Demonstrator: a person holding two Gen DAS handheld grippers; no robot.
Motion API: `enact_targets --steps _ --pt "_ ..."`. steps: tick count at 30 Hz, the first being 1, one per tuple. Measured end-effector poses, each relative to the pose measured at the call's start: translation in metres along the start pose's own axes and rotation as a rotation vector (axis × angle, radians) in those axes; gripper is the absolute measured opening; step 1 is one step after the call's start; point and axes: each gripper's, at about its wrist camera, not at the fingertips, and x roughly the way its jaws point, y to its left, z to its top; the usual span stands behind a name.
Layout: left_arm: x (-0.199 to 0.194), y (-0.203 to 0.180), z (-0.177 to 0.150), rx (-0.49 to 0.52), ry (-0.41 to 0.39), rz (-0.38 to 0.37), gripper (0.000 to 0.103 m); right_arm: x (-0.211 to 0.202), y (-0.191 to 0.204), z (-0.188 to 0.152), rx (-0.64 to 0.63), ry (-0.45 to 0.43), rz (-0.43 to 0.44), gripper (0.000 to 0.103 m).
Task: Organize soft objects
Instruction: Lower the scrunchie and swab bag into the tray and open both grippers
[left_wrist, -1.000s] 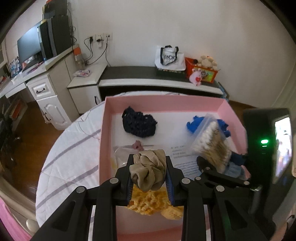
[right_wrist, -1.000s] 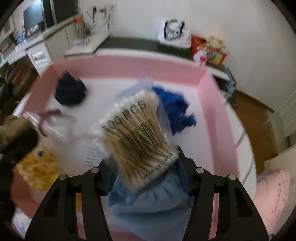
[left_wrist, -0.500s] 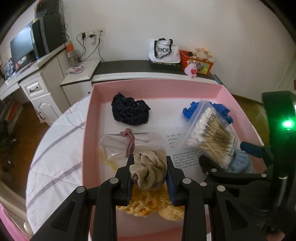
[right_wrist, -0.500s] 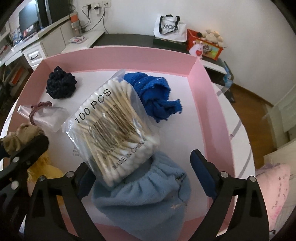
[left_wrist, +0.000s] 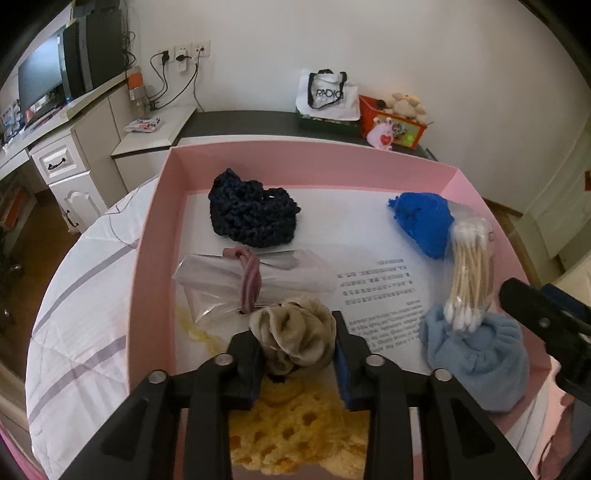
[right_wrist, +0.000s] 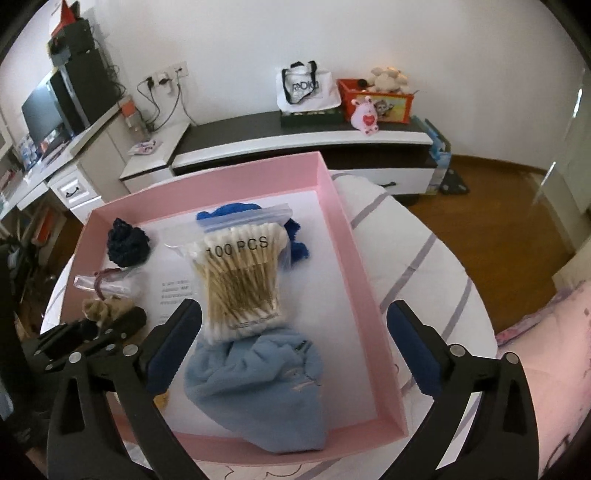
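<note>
Beige scrunchie: the crumpled beige fabric scrunchie (left_wrist: 293, 338) sits low in the centre of the left wrist view, inside the pink cardboard box (left_wrist: 151, 236), resting above the yellow crocheted piece (left_wrist: 295, 439).
Left gripper: the left gripper (left_wrist: 297, 354) has just been opening; a second ago it pinched the scrunchie tightly and higher above the box. Its fingers (left_wrist: 341, 354) now stand loosely spread with the scrunchie between them; whether the pads touch the fabric I cannot tell.
Cotton swab bag: the clear plastic bag of cotton swabs (right_wrist: 240, 280) lies in the middle of the right wrist view, its lower end on the light blue fleece pouch (right_wrist: 266, 384), its top over the royal blue cloth (right_wrist: 295, 240).
Right gripper: the right gripper (right_wrist: 291, 343) has just been opening; a second ago it clamped the swab bag. Its fingers (right_wrist: 410, 343) are now spread wide, clear of bag and pouch.
Neighbours: a navy crocheted piece (left_wrist: 251, 214) and a clear sachet with a pink hair band (left_wrist: 251, 280) lie upper left in the box.
Surroundings: the box stands on a white striped tabletop (left_wrist: 81, 314).
Meaning: both items look delivered; each hand seems free to fetch another soft object.
</note>
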Motion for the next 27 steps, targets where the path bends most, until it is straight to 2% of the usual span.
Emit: enact_targets --steps 1,3,4,7,13,14,16,18,21,27 --pt "0.000 -0.002 -0.004 0.003 0.008 -0.020 0.053 0.003 -0.001 0.000 0.000 0.008 -0.001 0.100" --pt "-0.002 -0.007 -0.010 0.030 0.027 -0.059 0.072 0.008 -0.002 0.000 0.000 0.030 -0.003 0.100" --pt "0.000 -0.011 -0.011 0.047 0.035 -0.062 0.078 0.009 -0.001 0.000 -0.002 0.035 -0.003 0.100" --pt "-0.007 -0.021 -0.016 0.079 0.021 -0.021 0.079 0.015 0.000 0.000 -0.013 0.040 -0.017 0.100" --pt "-0.014 -0.027 -0.021 0.077 0.010 0.006 0.080 0.016 0.000 -0.002 -0.011 0.042 -0.016 0.100" --pt "-0.015 -0.029 -0.023 0.085 0.003 0.027 0.083 0.016 -0.001 -0.002 -0.008 0.043 -0.014 0.100" --pt "-0.024 -0.032 -0.026 0.088 -0.040 0.104 0.102 0.017 -0.002 -0.001 -0.003 0.044 -0.018 0.100" --pt "-0.034 -0.032 -0.027 0.083 -0.095 0.151 0.103 0.017 -0.003 -0.001 0.000 0.043 -0.026 0.100" --pt "-0.044 -0.027 -0.028 0.055 -0.130 0.143 0.103 0.015 -0.005 -0.001 0.007 0.039 -0.025 0.100" --pt "-0.046 -0.017 -0.034 0.011 -0.118 0.136 0.103 0.013 -0.004 -0.003 -0.001 0.034 -0.023 0.100"
